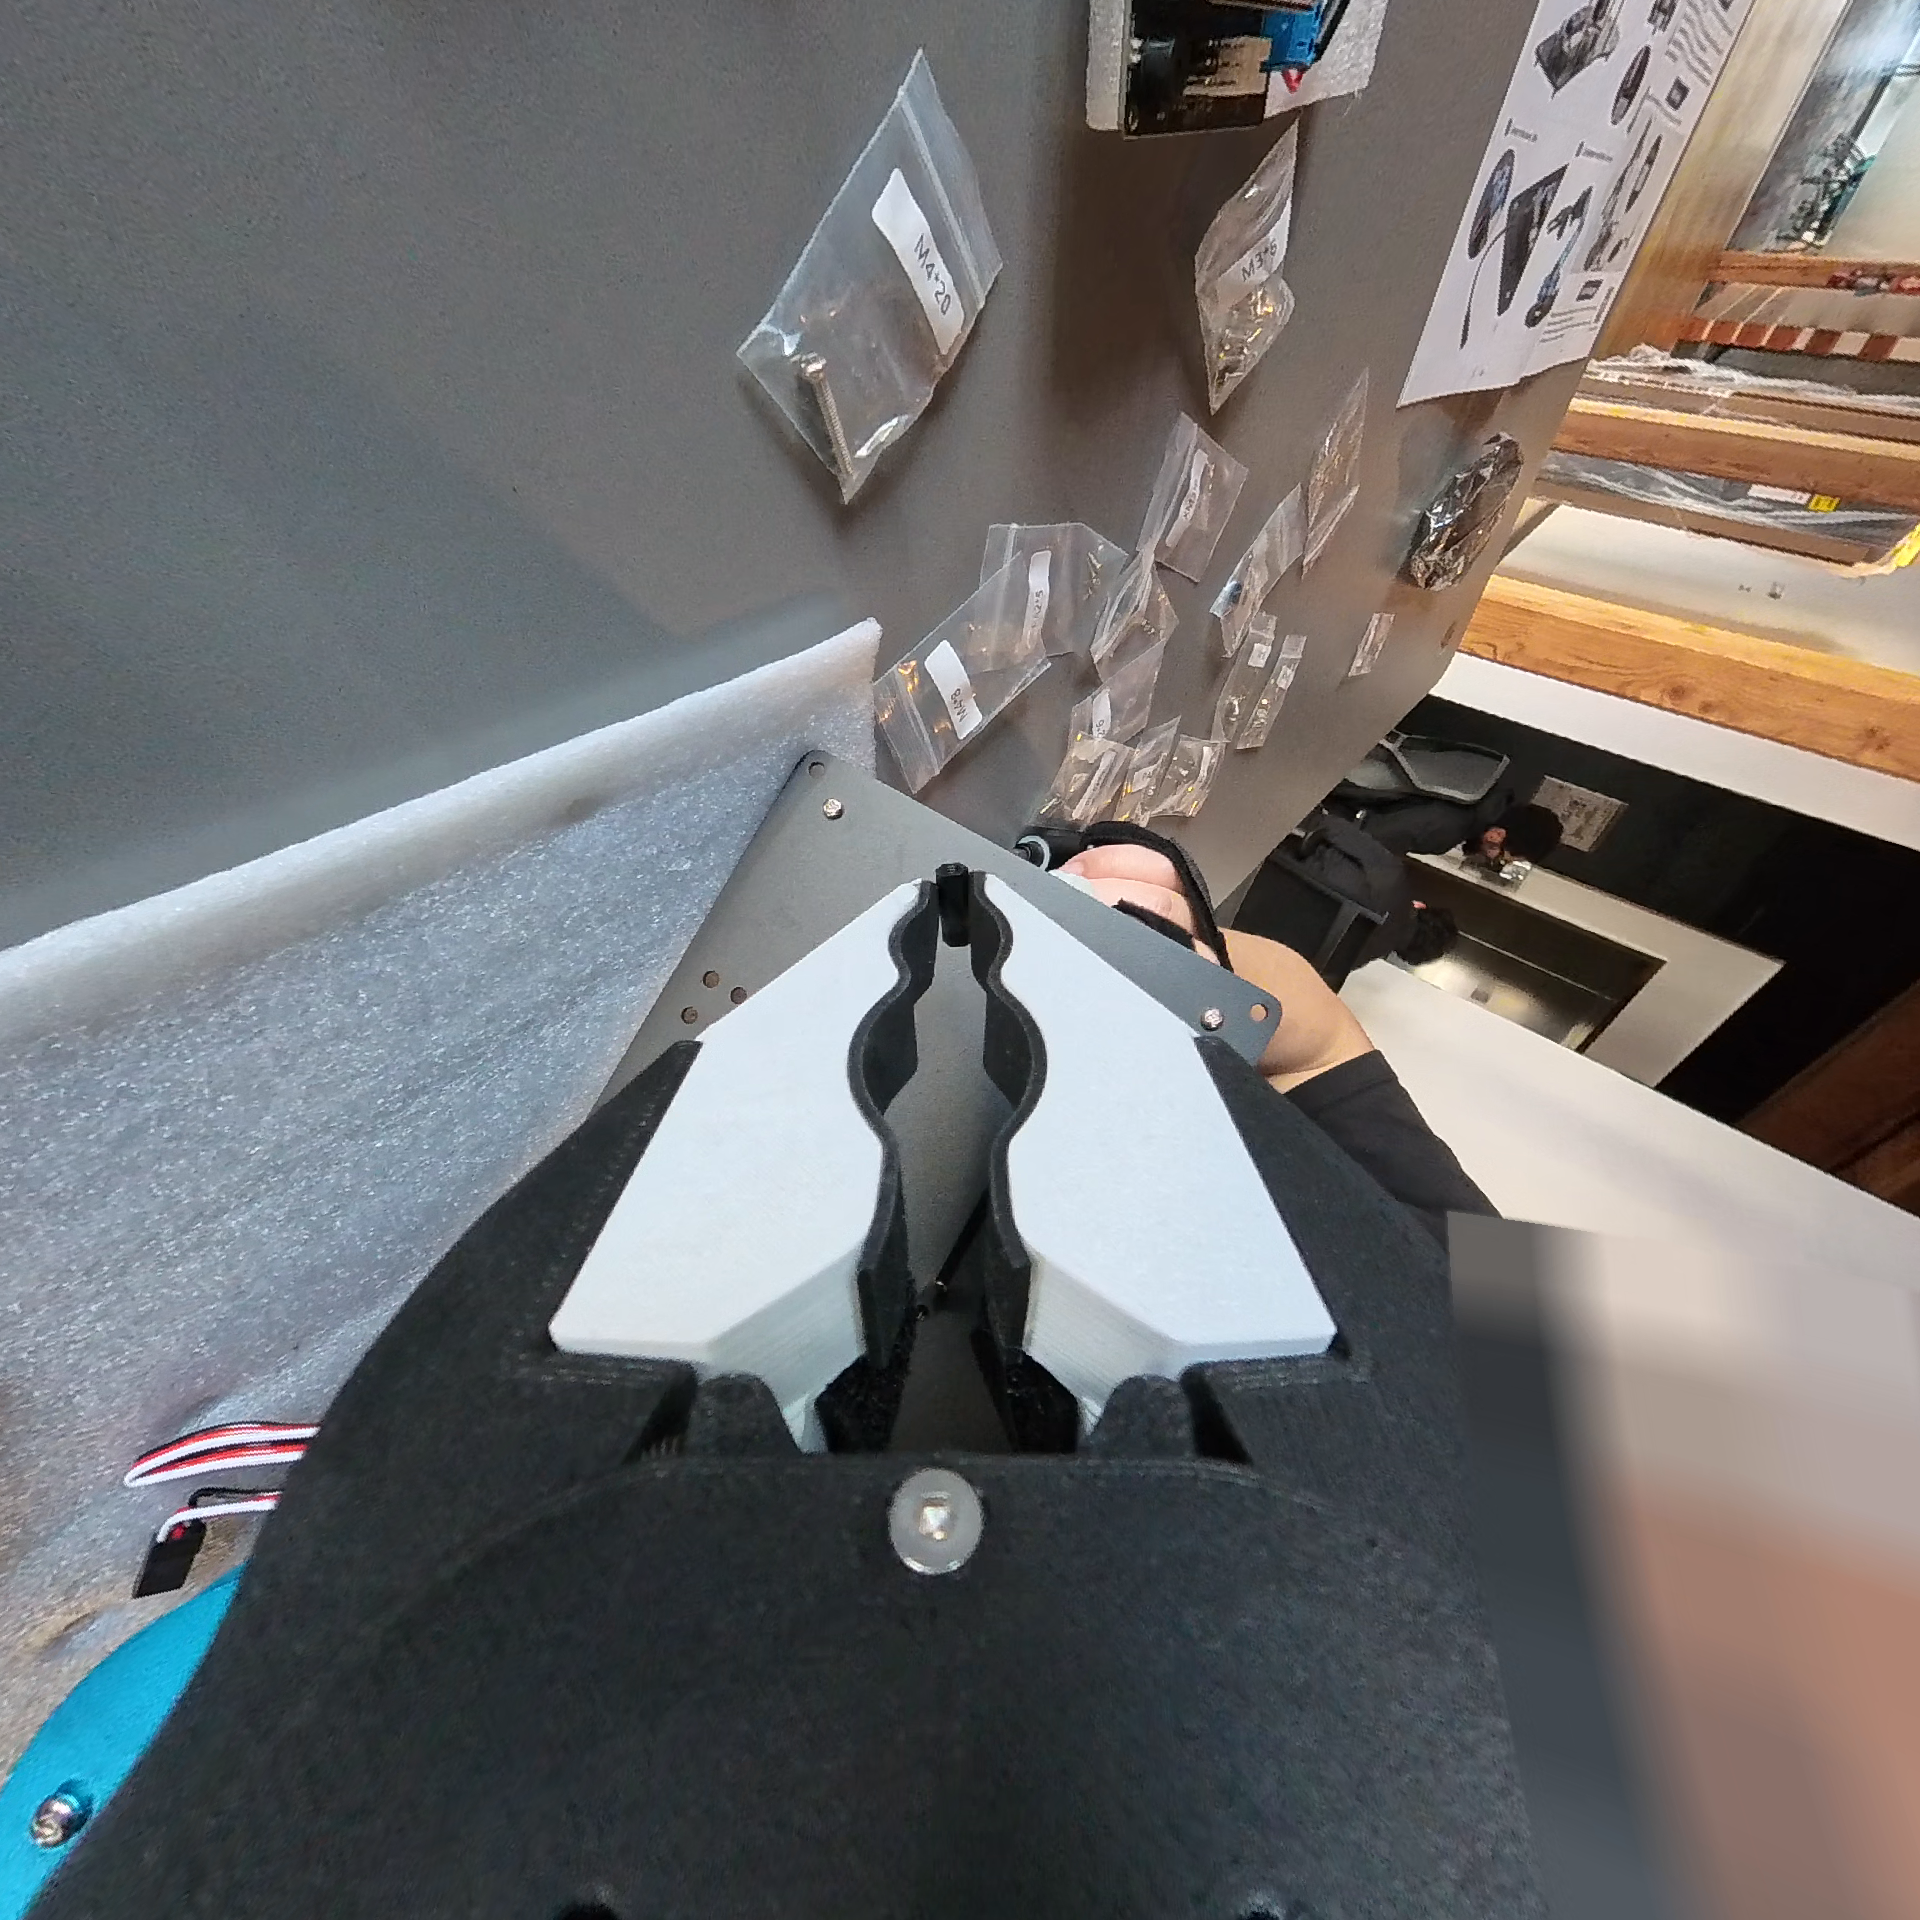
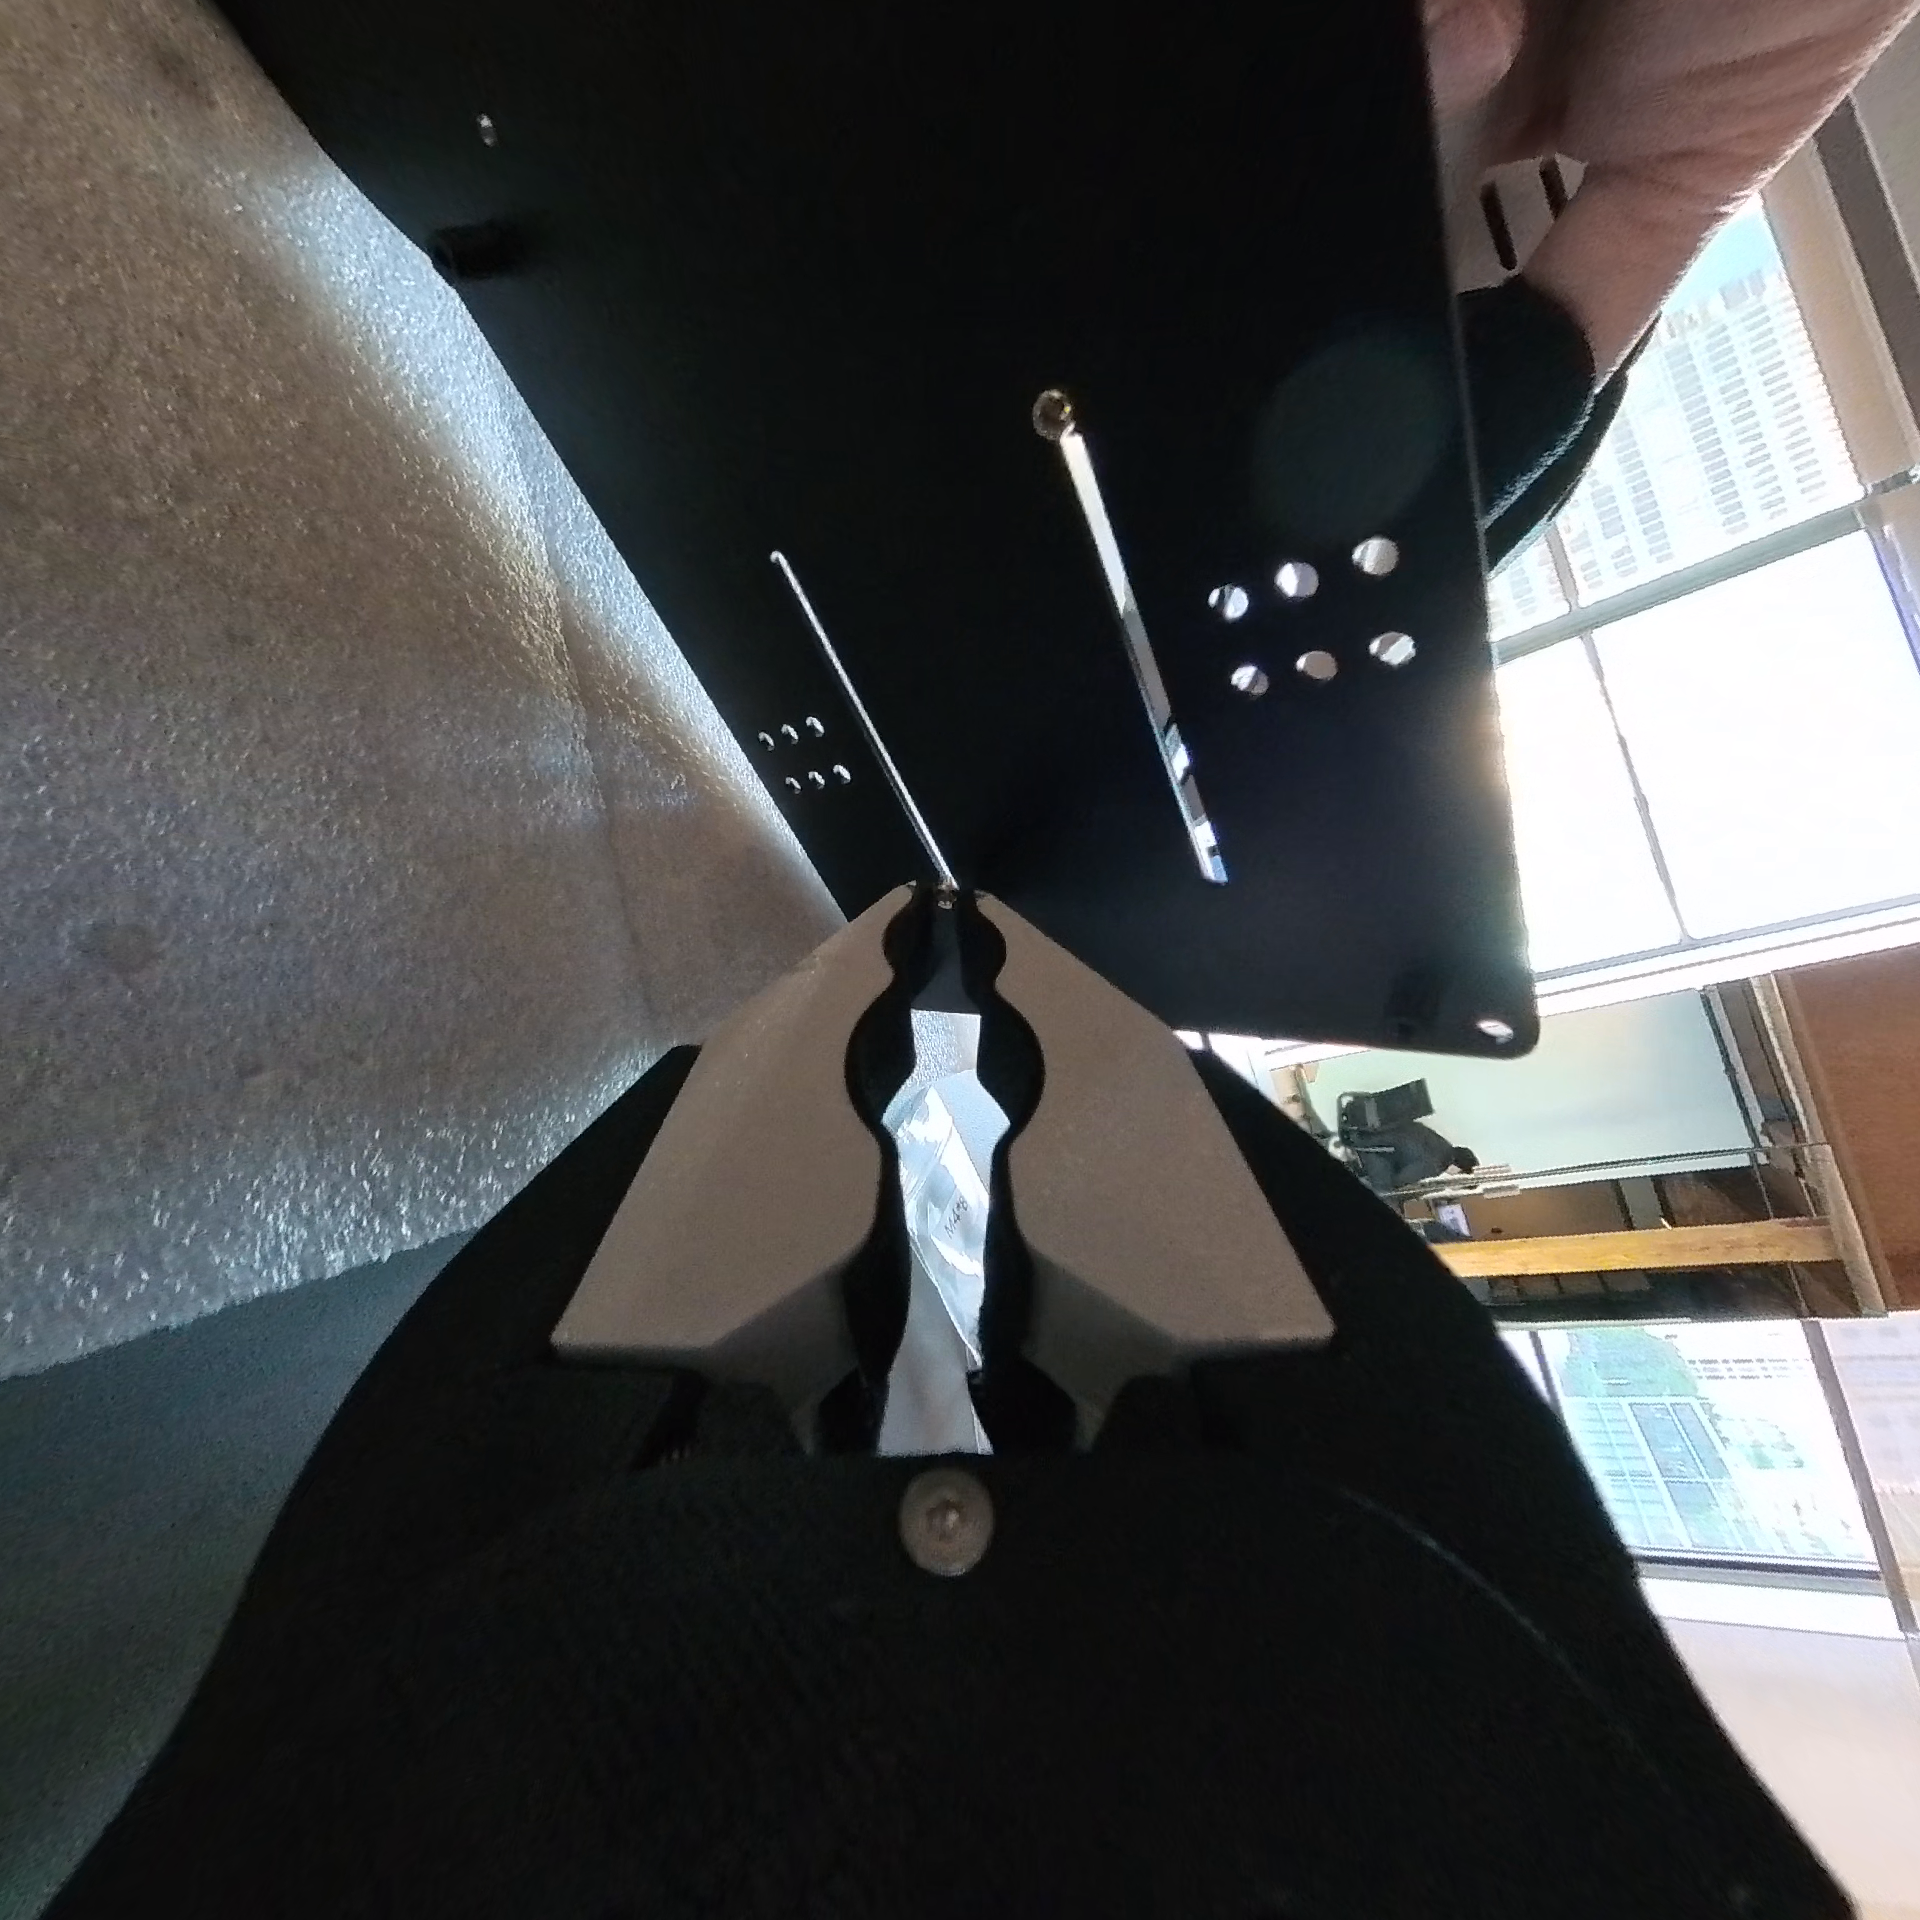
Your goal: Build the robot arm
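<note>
My left gripper [image 1: 951,906] is shut on a small black standoff [image 1: 951,896], held upright against a grey metal plate [image 1: 894,831] that is raised at a tilt. My right gripper [image 2: 940,899] is on the plate's other, dark side [image 2: 935,312]. Its tips are closed on what looks like a small shiny screw [image 2: 947,894] at the end of a thin slot [image 2: 857,717]; the screw is mostly hidden. A person's hand [image 1: 1288,1008] shows behind the plate in the left wrist view. Another hand [image 2: 1579,104] shows past the plate's far edge.
White foam sheet [image 1: 312,987] lies under the plate on a grey table [image 1: 416,364]. Several clear bags of screws [image 1: 883,281] are scattered on it, with a circuit board [image 1: 1195,62] and printed sheet [image 1: 1558,208]. A teal part [image 1: 94,1725] and servo wires [image 1: 218,1455] lie at lower left. The left gripper's tips are roughly 5 cm from the right gripper's.
</note>
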Available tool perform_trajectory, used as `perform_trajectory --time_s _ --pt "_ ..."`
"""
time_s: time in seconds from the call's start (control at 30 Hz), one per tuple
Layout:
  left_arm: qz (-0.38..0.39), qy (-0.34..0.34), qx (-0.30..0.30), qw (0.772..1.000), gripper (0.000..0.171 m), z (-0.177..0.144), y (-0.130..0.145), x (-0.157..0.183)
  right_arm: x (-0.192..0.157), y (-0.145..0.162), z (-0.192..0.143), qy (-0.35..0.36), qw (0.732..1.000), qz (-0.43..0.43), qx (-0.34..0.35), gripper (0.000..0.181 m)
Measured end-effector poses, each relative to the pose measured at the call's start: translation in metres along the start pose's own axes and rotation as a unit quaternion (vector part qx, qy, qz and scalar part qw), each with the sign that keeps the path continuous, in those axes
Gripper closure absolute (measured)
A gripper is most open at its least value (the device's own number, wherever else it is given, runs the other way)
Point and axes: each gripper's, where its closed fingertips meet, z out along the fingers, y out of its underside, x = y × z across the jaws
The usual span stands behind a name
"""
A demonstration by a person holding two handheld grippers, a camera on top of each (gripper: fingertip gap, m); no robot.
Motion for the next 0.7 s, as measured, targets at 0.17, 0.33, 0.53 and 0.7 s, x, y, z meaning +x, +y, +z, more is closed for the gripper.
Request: perform_trajectory --time_s 0.17,0.33,0.53,0.7 --pt "-0.001 0.003 0.004 1.0 0.168 -0.0013 -0.0019 0.0001 0.0 0.0 0.0001 0.003 1.0 -0.005 -0.002 0.18" --pt "0.0 0.007 0.007 1.0 0.168 -0.0022 -0.004 0.0021 -0.0039 0.0023 0.0035 0.003 0.999 -0.027 -0.018 0.18" --pt "0.005 0.008 0.006 1.0 0.168 -0.0028 -0.0037 0.0049 -0.0055 0.0016 0.0035 -0.007 1.0 -0.017 -0.016 0.18" --pt "0.003 0.008 0.002 1.0 0.168 -0.0031 -0.0011 0.0041 -0.0094 0.004 0.0019 -0.026 0.999 -0.008 -0.019 0.181"
